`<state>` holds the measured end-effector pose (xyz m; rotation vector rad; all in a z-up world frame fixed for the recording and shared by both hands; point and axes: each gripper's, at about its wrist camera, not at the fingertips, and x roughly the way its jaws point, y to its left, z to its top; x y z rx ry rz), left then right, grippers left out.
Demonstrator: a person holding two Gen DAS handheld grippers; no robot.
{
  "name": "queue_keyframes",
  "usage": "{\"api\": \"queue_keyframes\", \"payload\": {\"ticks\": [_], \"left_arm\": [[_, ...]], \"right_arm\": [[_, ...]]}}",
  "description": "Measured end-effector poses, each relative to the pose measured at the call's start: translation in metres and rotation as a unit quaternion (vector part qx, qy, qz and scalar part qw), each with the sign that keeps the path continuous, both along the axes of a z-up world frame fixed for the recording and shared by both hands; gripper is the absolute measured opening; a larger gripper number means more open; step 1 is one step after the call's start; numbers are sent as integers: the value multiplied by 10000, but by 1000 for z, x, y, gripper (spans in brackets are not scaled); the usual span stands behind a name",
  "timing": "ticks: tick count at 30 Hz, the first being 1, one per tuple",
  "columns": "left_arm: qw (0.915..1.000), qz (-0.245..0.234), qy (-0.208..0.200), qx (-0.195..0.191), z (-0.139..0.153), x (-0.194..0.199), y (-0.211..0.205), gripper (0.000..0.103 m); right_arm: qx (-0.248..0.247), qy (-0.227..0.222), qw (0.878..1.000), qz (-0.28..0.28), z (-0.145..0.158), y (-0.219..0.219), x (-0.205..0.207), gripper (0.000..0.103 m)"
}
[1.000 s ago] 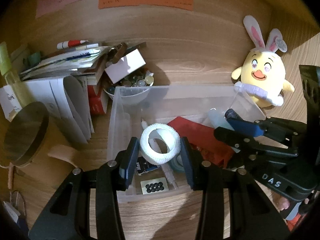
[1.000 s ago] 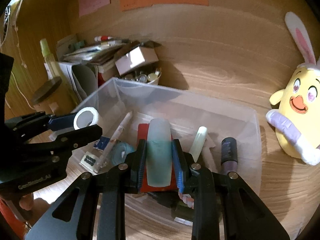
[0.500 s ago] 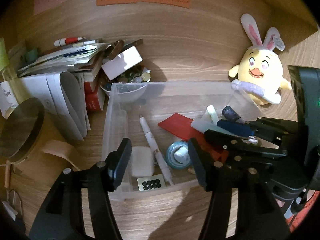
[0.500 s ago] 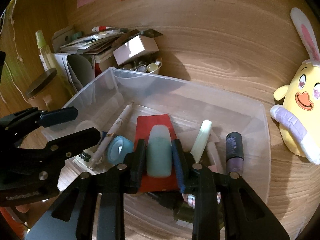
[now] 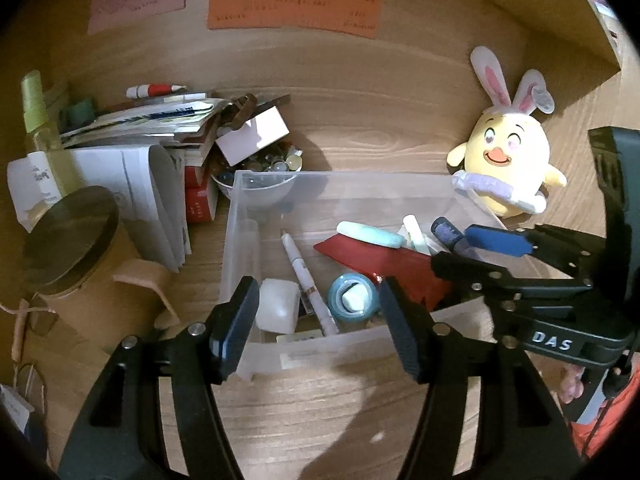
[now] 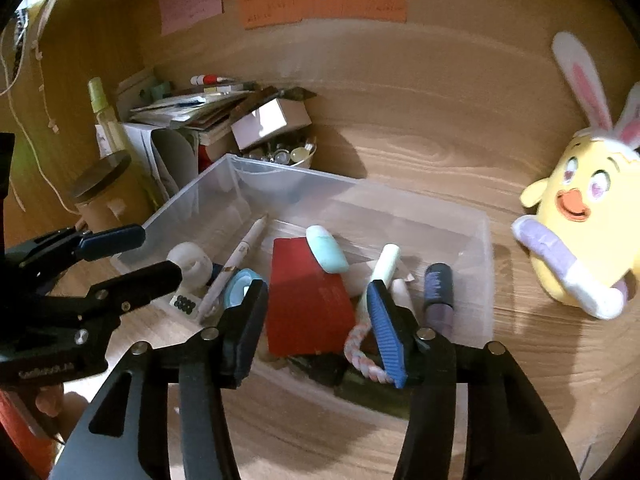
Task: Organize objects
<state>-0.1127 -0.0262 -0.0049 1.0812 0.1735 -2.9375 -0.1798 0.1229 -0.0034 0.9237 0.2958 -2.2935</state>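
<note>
Both drops done: white tape roll [image 5: 277, 305] and mint tube [image 6: 327, 249] lie in clear bin [image 5: 320, 346]. Left gripper [image 5: 316, 322] and right gripper [image 6: 318, 330] jaws just opening, apart, nothing between. You lift both straight up, avoid bin rim, pick next loose item.

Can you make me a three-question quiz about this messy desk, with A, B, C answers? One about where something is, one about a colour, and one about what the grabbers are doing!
1. Where is the white tape roll?
A. inside the clear bin
B. on the paper stack
C. beside the plush chick

2. What colour is the flat card in the bin?
A. green
B. red
C. black

3. What are the left gripper and right gripper doing?
A. both squeezing something
B. one squeezing a pen
C. both open, holding nothing

Answers: 1 A, it lies in the bin's near left corner. 2 B, it shows red in both views. 3 C, the jaws have just been opening, nothing between them.
</note>
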Motion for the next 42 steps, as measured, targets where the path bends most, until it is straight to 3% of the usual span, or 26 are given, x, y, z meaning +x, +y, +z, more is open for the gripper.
{"api": "queue_keyframes", "payload": {"ticks": [16, 42], "left_arm": [[9989, 49, 444, -119, 10, 38, 9, 95], [9992, 79, 381, -65, 2, 54, 12, 97]], "right_arm": [[-417, 647, 9967, -262, 18, 39, 53, 84], [-315, 607, 9972, -297, 9, 46, 68, 89]]}}
